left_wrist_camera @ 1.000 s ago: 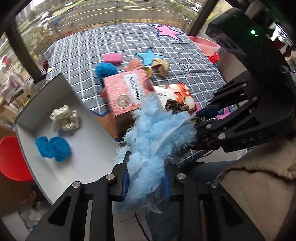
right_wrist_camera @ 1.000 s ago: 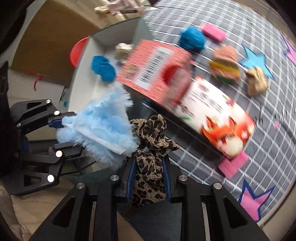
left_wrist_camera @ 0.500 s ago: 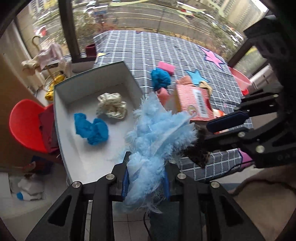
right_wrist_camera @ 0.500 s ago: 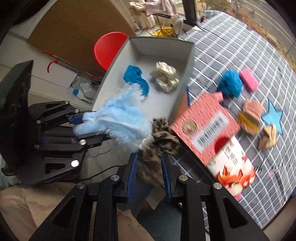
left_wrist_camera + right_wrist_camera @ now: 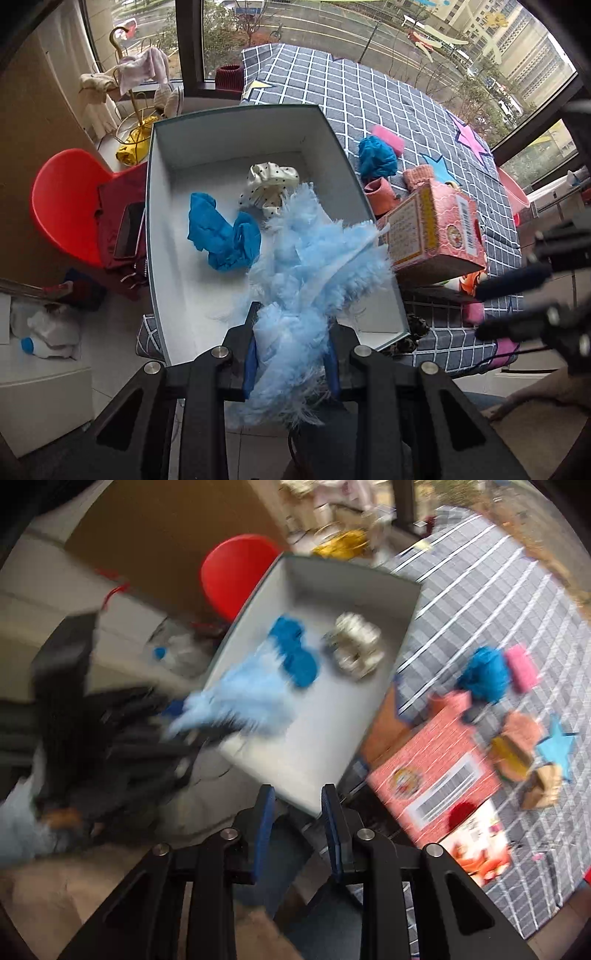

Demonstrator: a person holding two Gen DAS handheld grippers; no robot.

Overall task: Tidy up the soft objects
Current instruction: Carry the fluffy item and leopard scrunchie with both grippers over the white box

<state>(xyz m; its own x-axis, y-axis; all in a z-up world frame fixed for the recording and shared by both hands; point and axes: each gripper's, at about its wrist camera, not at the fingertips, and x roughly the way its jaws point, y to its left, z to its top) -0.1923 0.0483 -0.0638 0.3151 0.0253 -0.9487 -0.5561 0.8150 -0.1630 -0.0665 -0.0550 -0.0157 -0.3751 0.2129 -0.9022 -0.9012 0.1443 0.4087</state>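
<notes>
My left gripper (image 5: 291, 354) is shut on a fluffy light-blue piece (image 5: 314, 266) and holds it over the near end of the white box (image 5: 162, 258). The box holds a blue cloth (image 5: 221, 236) and a cream dotted scrunchie (image 5: 269, 182). A leopard-print piece (image 5: 410, 332) lies at the box's near right corner on the table edge. My right gripper (image 5: 295, 830) is open and empty, near the box's front corner (image 5: 314, 801). The right wrist view is blurred; it shows the light-blue piece (image 5: 236, 698) over the box.
On the checked tablecloth (image 5: 369, 92) lie a blue ball of cloth (image 5: 376, 157), a pink sponge (image 5: 388, 134), pink knit items (image 5: 417, 177) and a pink carton (image 5: 439, 229). A red chair (image 5: 62, 199) stands left of the box.
My right gripper has opened and let go of the leopard-print piece, which now lies by the box's near corner. My left gripper has carried the light-blue piece further over the box.
</notes>
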